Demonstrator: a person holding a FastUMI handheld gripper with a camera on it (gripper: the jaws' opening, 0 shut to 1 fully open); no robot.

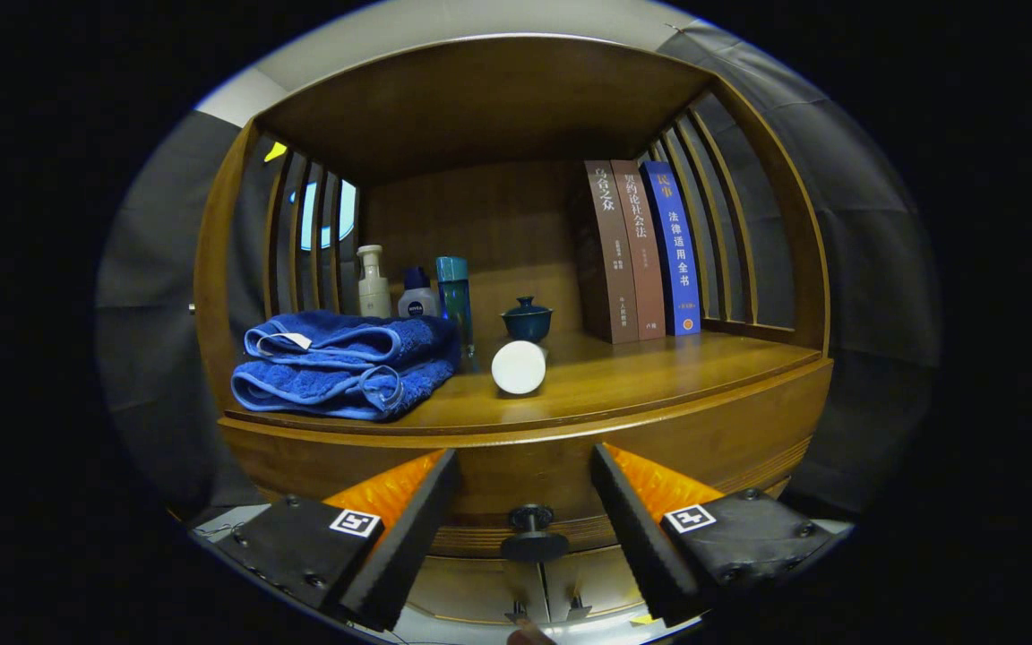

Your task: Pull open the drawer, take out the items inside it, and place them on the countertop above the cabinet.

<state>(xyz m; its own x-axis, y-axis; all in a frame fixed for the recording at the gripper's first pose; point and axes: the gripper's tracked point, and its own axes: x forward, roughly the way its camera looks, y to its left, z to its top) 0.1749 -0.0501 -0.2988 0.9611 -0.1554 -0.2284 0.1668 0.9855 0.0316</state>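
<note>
While our gripper (525, 528) stands spread around the dark round drawer knob (532, 537), the wooden drawer (525, 475) sits closed, contents unseen.

Three books stand upright on the shelf with Chinese titles running down their spines: the left brown book (610, 260) reads 乌合之众, the middle brown book (644, 255) has a title too small to make out, and the blue book (679, 255) reads 法律适用全书 under two larger characters. A small white bottle (417, 296) carries a dark brand badge. The gripper (525, 455) has a square black-and-white coded marker on each finger; its fingers stand apart, with the drawer knob (531, 533) between them.
</note>
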